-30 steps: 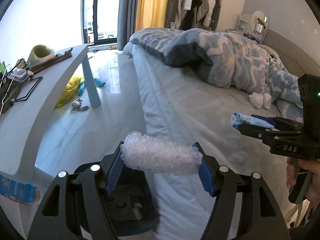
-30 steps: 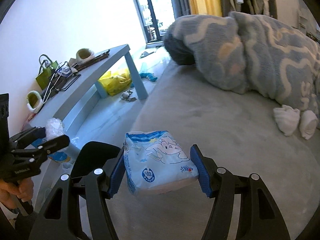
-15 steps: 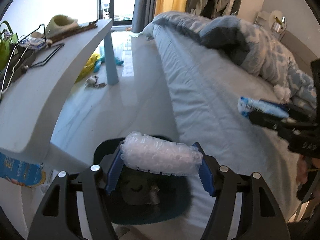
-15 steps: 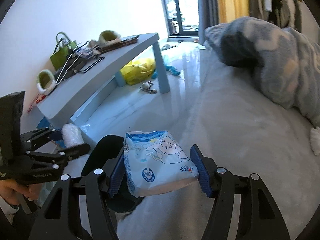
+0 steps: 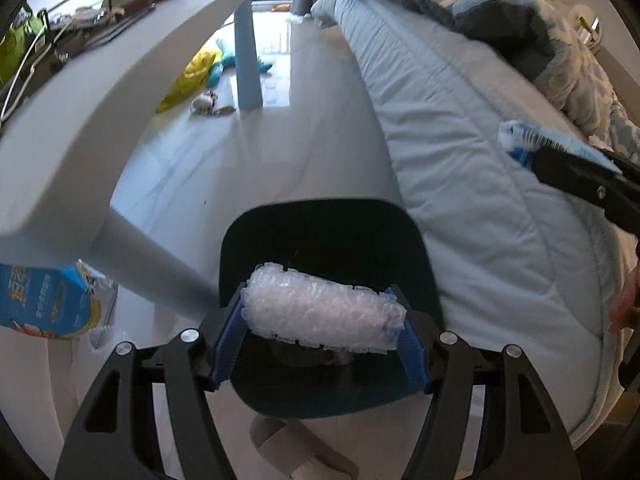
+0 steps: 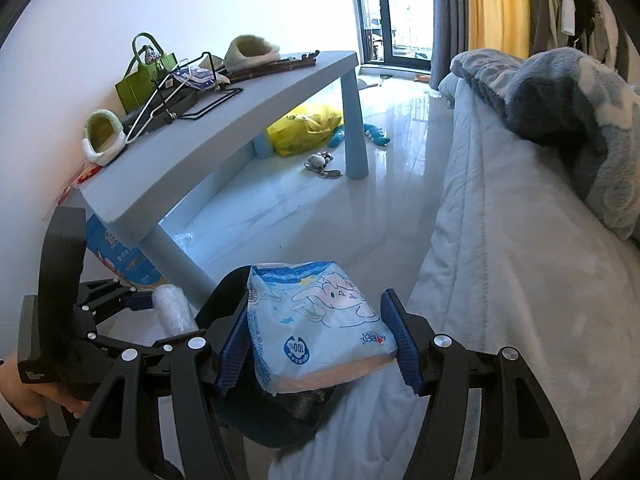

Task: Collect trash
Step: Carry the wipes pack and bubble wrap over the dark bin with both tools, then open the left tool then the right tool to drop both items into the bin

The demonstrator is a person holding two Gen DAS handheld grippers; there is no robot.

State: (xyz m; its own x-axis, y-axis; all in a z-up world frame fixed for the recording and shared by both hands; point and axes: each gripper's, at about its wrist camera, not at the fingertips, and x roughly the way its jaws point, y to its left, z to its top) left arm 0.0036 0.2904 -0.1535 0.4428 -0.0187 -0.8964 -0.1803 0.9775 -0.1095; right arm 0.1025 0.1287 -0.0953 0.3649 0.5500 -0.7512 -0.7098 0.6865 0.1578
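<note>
The left gripper (image 5: 322, 338) clamps a bubble-wrap roll (image 5: 322, 316) directly above the dark bin (image 5: 332, 224). The right gripper (image 6: 318, 344) pinches a tissue pack (image 6: 316, 332), seemingly over the bin's bed-side rim. Centre each over the bin before letting go.

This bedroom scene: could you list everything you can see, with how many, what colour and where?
bubble wrap roll: one, clear white, clamped in the left gripper above the bin
tissue pack: one, blue and white, clamped in the right gripper
bin: one, dark, on the floor between table and bed
table: one, pale blue, by the wall
slippers: two, green and cream, on the table
handbag: one, green, on the table
plastic bag: one, yellow, on the floor under the table
bed: one, pale blue cover, on the right
blanket: one, grey-blue, on the bed
left gripper: black, blue pads
right gripper: black, blue pads
</note>
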